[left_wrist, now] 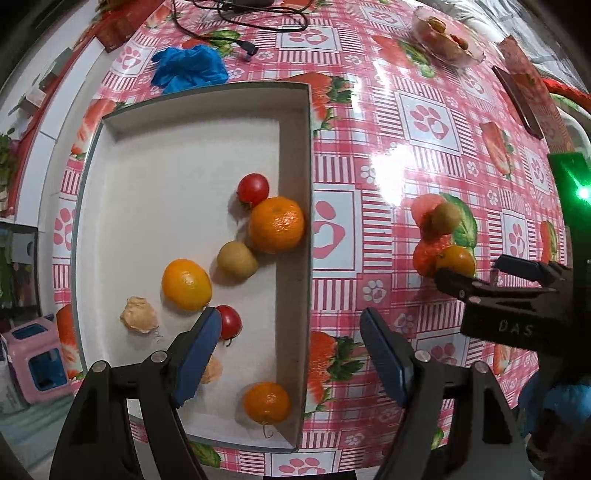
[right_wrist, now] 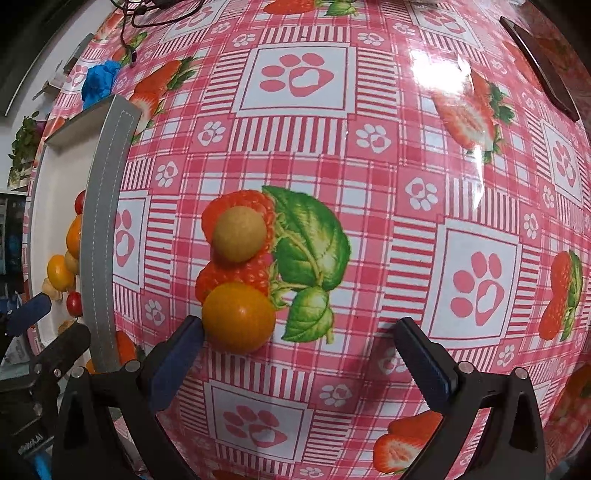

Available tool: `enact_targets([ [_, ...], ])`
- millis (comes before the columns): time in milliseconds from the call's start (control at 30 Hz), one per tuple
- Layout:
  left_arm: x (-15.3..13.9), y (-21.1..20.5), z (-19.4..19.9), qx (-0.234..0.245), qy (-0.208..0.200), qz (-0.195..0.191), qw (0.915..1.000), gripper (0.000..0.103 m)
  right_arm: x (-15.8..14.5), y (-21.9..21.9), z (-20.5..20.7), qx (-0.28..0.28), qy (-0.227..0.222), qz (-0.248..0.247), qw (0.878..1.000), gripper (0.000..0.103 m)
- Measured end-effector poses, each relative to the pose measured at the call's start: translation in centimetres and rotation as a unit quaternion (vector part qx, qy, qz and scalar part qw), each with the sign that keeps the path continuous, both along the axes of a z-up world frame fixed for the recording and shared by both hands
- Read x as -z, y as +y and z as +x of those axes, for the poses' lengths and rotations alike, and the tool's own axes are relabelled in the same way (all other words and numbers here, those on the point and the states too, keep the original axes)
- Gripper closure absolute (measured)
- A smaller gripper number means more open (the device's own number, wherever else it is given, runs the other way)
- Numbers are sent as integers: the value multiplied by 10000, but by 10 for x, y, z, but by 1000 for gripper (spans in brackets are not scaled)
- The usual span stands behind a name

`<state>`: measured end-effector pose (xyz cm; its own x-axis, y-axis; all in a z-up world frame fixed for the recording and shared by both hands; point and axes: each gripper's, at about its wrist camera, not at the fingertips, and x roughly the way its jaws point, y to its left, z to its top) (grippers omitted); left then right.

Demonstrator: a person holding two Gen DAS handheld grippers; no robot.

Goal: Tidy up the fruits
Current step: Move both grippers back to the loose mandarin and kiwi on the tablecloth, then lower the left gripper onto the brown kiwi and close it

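Note:
A shallow white box (left_wrist: 295, 155) lies on the table and holds several fruits: oranges (left_wrist: 276, 224), a yellow fruit (left_wrist: 186, 284), a tan longan (left_wrist: 236, 259), red cherry tomatoes (left_wrist: 253, 189) and dried husks (left_wrist: 138, 315). My left gripper (left_wrist: 290, 347) is open and empty above the box's right wall. On the cloth to the right lie a tan longan (right_wrist: 240, 234) and a yellow-orange fruit (right_wrist: 239, 316). My right gripper (right_wrist: 301, 341) is open and empty; its left fingertip (right_wrist: 188, 338) is at the yellow-orange fruit's edge. The right gripper also shows in the left wrist view (left_wrist: 491, 275).
A pink strawberry-and-paw tablecloth (right_wrist: 369, 147) covers the table. A blue glove (left_wrist: 190, 68) and black cables (left_wrist: 240, 22) lie behind the box. A glass bowl of snacks (left_wrist: 447, 37) and a dark flat phone (left_wrist: 517, 101) sit at the far right.

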<state>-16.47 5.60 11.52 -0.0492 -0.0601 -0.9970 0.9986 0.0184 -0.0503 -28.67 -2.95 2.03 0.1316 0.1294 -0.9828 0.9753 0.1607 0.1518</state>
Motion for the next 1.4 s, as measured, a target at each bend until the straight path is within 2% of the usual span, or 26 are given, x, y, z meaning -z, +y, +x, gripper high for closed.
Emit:
enact_targets([
  [100,1,-6,-7,22,13,13,10000,22,-1,-8,-6,110,34,-58,9999,0],
  [133,2,-7,-9,-291,-305,84,9991,22,0,-12,-9,152,56,-74,9998,0],
  [533,14,-14,-20,-258,-294,127,9992,22,9,-30,-31,-4,247,-242,9994,0],
  [733,3,-9,-13,-232,-286,79,9993,22,17,-24,-26,-390,619,-373,9966,0],
  [900,-3,-16,-17,-218,-316,59,9992,22,16,-22,-34,-386,579,-499,9963,0],
  [1067,-9,-29,-29,-47,-218,-10,9998,22,14,-7,-32,-865,553,-357,9941,0],
  [1233,-1,-45,-51,293,-218,77,9993,22,8,10,-69,-376,499,-367,9974,0],
  [1400,13,-61,-78,511,-159,131,9985,22,18,25,-109,-67,621,-222,9978,0],
])
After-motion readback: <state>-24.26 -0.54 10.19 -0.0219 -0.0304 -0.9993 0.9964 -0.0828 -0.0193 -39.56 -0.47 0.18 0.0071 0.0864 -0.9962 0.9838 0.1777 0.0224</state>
